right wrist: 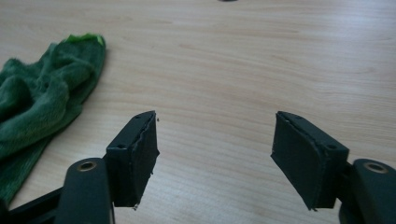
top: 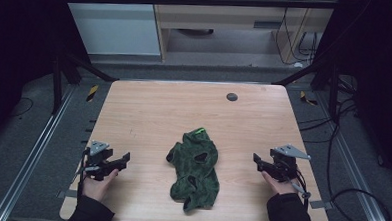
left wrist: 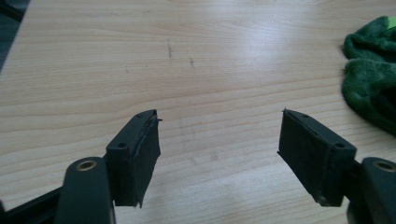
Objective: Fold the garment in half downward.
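Both tools, the left tool [top: 123, 162] and right tool [top: 260, 162], are held agape, empty, flanking a crumpled green cloth [top: 194, 168] on the surface [top: 154, 108]; its fuzzy pile is resolved in the gripper views.

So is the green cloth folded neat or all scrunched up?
Scrunched up. The cloth lies in a lumpy heap with bumps and creases on the table, no flat, tidy edges.

Table [top: 149, 113]: pale wood-grain top, smooth w/ slight sheen. Cloth [top: 194, 168]: green, fuzzy plush pile. Gripper pads [left wrist: 140, 154]: matt black, rubbery, frayed edges.
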`<state>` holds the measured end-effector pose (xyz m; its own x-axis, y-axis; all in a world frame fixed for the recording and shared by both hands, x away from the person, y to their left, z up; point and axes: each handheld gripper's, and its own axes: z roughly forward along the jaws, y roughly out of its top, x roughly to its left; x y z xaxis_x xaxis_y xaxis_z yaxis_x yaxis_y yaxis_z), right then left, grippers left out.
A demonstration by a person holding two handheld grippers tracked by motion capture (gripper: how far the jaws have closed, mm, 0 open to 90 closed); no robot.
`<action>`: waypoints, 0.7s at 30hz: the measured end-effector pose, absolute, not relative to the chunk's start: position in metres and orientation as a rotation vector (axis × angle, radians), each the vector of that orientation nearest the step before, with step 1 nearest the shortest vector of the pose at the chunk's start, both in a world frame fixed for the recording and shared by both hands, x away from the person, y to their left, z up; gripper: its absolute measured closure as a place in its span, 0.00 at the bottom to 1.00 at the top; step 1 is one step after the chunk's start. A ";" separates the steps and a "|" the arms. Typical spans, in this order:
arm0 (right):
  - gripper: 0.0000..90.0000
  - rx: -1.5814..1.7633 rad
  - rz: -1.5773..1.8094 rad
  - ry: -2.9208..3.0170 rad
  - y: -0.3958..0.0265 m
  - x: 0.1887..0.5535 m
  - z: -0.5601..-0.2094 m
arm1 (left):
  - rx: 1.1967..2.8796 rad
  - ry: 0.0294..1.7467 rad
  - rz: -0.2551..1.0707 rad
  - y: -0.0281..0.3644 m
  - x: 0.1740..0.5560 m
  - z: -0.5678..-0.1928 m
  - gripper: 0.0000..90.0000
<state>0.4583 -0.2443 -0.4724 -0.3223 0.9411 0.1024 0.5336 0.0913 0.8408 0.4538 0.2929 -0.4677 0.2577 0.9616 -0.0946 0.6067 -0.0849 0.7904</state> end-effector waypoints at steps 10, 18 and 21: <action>0.48 1.388 1.142 2.019 -0.236 0.460 -0.470 | 1.833 1.391 0.557 0.284 0.456 -0.464 0.33; 0.46 1.363 1.181 2.057 -0.228 0.465 -0.459 | 1.850 1.364 0.531 0.276 0.462 -0.455 0.33; 0.46 1.338 1.182 2.057 -0.224 0.467 -0.453 | 1.858 1.346 0.533 0.271 0.467 -0.451 0.33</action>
